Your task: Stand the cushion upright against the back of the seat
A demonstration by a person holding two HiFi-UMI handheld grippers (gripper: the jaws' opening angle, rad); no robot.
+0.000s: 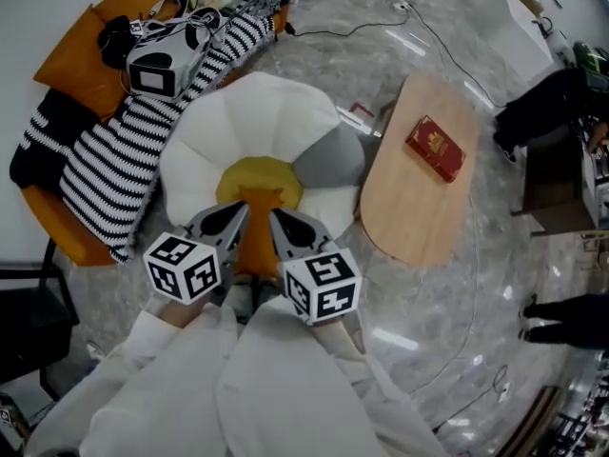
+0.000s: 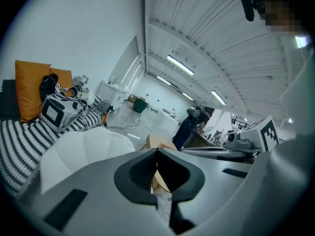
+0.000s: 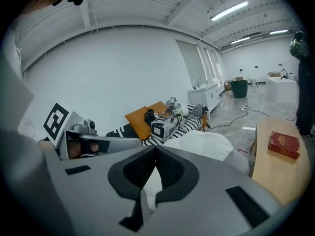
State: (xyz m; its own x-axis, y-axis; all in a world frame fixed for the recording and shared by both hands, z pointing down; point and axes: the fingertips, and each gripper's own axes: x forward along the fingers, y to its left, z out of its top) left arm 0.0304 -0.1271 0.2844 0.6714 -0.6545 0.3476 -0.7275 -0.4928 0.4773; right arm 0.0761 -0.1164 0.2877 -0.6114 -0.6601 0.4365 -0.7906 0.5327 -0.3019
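Both grippers are empty. The left gripper (image 1: 240, 212) has its jaws pressed together with nothing between them, and the right gripper (image 1: 276, 219) is the same, tips closed. They sit side by side, pointing slightly down, right over the near edge of the white flower-shaped fabric cushion with the yellow centre (image 1: 257, 122).

The cushion lies flat and face up, one grey petal toward the pale oval wooden table (image 1: 409, 208), so it is not yet upright. To its other side is the orange sofa (image 1: 71, 74), covered by a black-and-white striped blanket (image 1: 124, 160). I can't tell what the cushion rests on; something orange shows under its near edge.

The step in hand, as I judge it, is getting a grip. I need to open both sets of jaws first, since shut tips only poke the fabric. Then I take two petals well apart on the rim, one per gripper, and bite deep into the stuffing. The cushion looks soft and will likely sag and fold, so I lift the near edge evenly with both hands together and tip it toward the backrest until it leans. A red book (image 1: 436, 148) on the table is well clear.
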